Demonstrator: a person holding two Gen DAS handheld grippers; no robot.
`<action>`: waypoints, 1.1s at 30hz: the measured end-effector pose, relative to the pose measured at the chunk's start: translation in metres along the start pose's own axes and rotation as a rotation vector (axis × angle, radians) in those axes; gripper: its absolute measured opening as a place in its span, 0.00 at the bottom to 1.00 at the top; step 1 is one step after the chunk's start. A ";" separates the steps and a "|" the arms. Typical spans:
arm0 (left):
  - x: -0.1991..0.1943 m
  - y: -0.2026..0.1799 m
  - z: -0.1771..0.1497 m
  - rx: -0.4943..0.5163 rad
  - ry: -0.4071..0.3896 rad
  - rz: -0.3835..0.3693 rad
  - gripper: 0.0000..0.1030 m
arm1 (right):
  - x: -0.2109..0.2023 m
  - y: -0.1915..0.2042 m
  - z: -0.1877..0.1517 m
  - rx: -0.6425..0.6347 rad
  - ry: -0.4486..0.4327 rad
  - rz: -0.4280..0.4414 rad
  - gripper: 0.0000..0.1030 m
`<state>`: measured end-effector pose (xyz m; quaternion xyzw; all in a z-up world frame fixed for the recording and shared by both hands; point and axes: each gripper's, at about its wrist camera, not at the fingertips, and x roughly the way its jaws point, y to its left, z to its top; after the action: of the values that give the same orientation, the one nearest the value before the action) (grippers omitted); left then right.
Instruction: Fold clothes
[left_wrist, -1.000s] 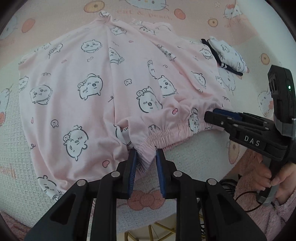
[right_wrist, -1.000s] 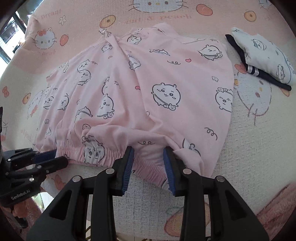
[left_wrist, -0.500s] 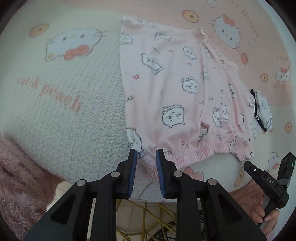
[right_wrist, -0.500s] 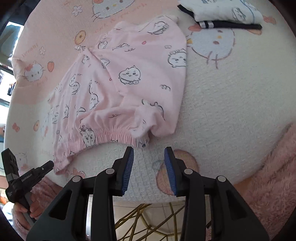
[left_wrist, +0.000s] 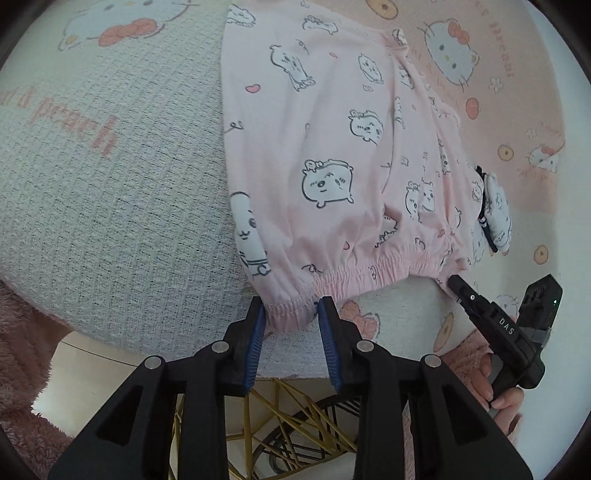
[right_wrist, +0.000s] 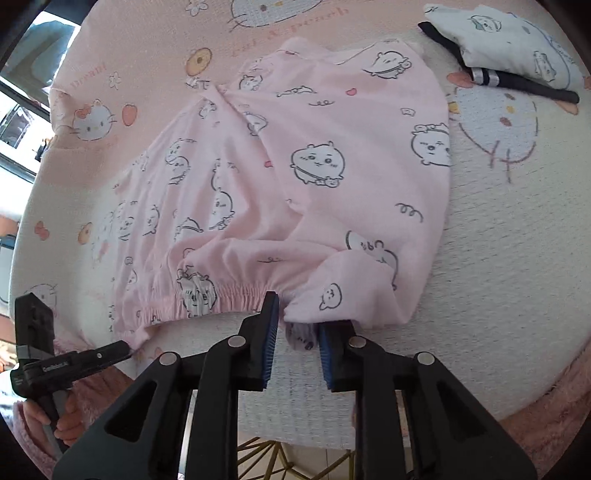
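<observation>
Pink cartoon-print shorts are lying spread flat, near the folded white garment. Their elastic waistband is bunching on the side away from it.

Pink shorts, folded garment on blanket-covered table

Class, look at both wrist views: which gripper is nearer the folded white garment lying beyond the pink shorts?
Right. The right gripper is at the waistband end below the folded white garment; the left gripper is at the far end.
</observation>
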<state>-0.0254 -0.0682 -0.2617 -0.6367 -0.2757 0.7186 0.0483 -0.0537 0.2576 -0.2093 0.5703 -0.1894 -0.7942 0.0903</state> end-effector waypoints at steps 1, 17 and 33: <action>0.000 -0.003 0.002 0.015 -0.011 0.005 0.30 | 0.002 0.001 0.002 0.001 0.000 -0.008 0.18; -0.052 0.005 -0.008 0.084 -0.114 -0.052 0.11 | -0.023 0.000 -0.036 0.112 0.138 0.254 0.09; -0.035 -0.069 0.009 0.430 -0.153 0.162 0.33 | -0.034 0.083 -0.024 -0.296 -0.007 -0.059 0.39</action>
<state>-0.0467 -0.0272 -0.1986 -0.5755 -0.0670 0.8084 0.1040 -0.0255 0.1895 -0.1528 0.5532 -0.0539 -0.8178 0.1493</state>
